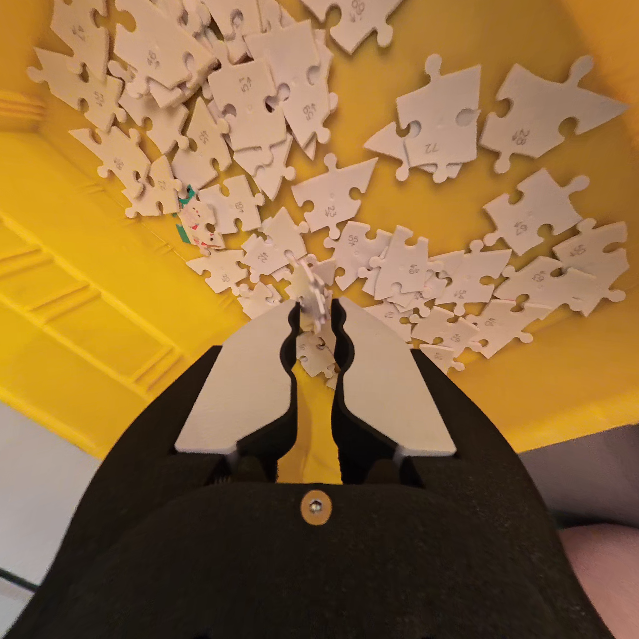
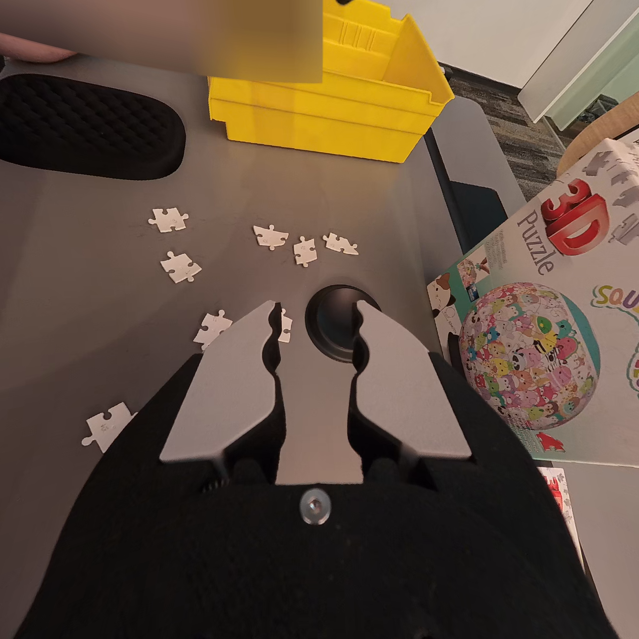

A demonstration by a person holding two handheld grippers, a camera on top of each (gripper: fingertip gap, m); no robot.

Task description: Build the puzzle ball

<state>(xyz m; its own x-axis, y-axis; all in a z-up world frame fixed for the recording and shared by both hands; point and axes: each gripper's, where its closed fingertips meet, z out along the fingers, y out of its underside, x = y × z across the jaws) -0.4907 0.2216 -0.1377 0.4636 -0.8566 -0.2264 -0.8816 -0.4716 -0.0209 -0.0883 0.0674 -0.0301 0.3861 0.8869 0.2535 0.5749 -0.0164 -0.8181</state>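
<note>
Left tool [image 1: 314,304]: we see it closed on a white puzzle piece [image 1: 313,297], pinched at the fingertips.
Held piece, orientation: it stands on edge between the fingers, long axis running away from the camera along the fingers; it is blurred, so we cannot tell which face points where.
Held piece, location: above the floor of the yellow bin [image 1: 415,52], over the near edge of the loose pieces.
Bin contents: many white pieces [image 1: 332,204] lie blank side up, heaped at the far left and spread singly at the right; one piece [image 1: 200,221] at the left shows its coloured printed face.
Writing on pieces: each blank back carries a small printed number with an arrow mark; we do not transcribe them.
Right tool [image 2: 316,307]: jaws wide apart and holding nothing, above the grey counter [image 2: 69,328].
Counter pieces: several white pieces [image 2: 270,237] lie flat and apart on the counter, blank side up, between the right tool and the bin [image 2: 328,117].
Round black recess [image 2: 332,323]: set in the counter, just beyond the right fingertip.
Puzzle box [image 2: 539,328]: lies at the right edge, showing a picture of a multicoloured ball, red block lettering and further printed text.
Black pad [image 2: 86,128]: at the far left of the counter, textured surface.
</note>
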